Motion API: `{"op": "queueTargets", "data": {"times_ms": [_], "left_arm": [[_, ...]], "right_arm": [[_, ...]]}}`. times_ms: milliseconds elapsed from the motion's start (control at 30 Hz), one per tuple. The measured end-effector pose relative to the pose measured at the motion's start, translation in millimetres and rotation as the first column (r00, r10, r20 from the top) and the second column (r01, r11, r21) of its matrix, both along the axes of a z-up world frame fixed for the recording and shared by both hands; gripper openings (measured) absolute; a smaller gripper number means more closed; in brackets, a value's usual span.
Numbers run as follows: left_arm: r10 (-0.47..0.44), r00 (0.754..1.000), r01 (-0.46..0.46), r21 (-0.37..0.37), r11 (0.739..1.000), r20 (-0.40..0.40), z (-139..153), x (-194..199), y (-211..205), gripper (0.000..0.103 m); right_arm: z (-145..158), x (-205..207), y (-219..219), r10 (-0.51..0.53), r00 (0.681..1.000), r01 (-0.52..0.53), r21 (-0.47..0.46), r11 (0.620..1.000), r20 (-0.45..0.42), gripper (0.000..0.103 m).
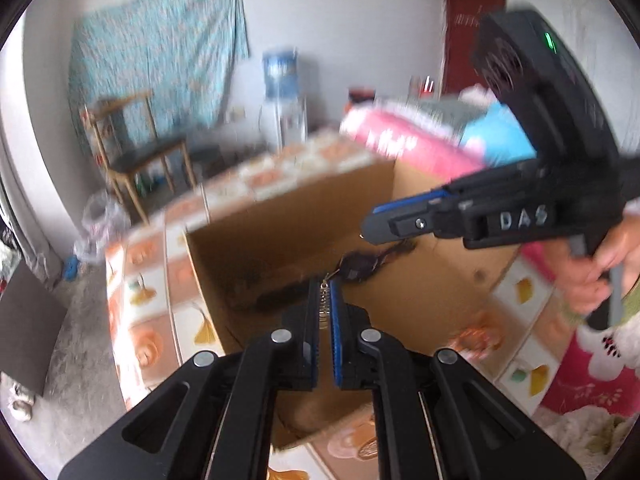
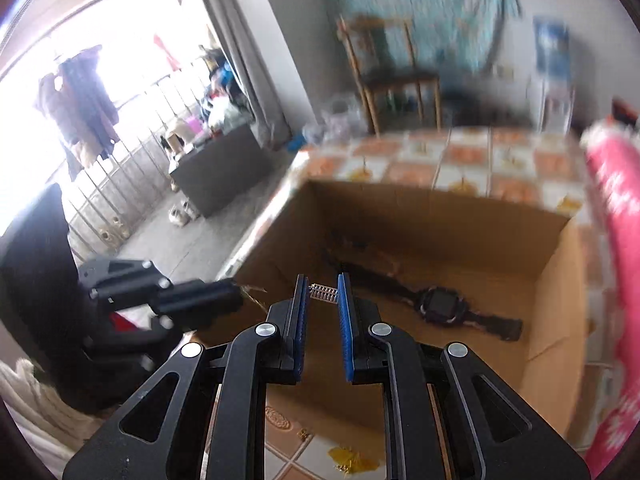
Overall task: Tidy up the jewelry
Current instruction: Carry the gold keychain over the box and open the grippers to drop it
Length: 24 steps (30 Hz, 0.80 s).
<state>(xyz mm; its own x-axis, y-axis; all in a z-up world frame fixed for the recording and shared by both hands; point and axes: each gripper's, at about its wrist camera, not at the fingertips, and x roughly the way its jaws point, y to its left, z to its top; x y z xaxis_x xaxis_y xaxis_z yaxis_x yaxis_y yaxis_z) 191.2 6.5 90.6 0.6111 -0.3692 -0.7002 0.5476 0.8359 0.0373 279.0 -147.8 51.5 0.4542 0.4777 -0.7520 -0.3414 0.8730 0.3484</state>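
Observation:
In the left wrist view my left gripper is shut on a thin gold chain that runs between its blue pads. It hovers over an open cardboard box. A black wristwatch lies on the box floor. My right gripper, held by a hand, hangs above the box's right side. In the right wrist view the right gripper is shut on a short beaded metal piece spanning its pads. The left gripper sits to its left with a gold chain trailing from it. The watch lies below.
The box stands on a table with an orange and white tiled cloth. A pink bundle lies along the table's right side. A wooden chair and a water dispenser stand behind. Both views are motion-blurred.

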Motion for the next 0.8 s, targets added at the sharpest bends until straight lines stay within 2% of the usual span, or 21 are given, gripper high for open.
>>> {"op": "queueTargets", "data": {"times_ms": [100,367,533,633,800], "left_arm": [[0.0,0.993,0.006,0.046,0.999,-0.121,-20,28,-7,0.005],[0.005,0.977,0.027,0.146,0.989,-0.214,-45,55,-22,0.005],[0.025,0.965,0.018,0.162,0.987,-0.26,-56,63,-23,0.005],[0.036,0.964,0.008,0.164,0.986,-0.264,-54,64,-20,0.017],[0.041,0.971,-0.006,0.15,0.989,-0.235,-45,62,-16,0.022]], "right_arm": [[-21,27,-1,-0.003,0.991,0.001,-0.014,1.0,-0.133,0.013],[-55,59,9,0.002,0.953,-0.01,-0.024,1.0,-0.302,0.013],[-64,66,9,-0.011,0.946,0.005,-0.02,1.0,-0.323,0.015],[-63,67,9,-0.018,0.947,0.013,-0.021,1.0,-0.319,0.017],[-55,64,2,-0.04,0.954,0.037,-0.015,0.999,-0.297,0.02]]}}
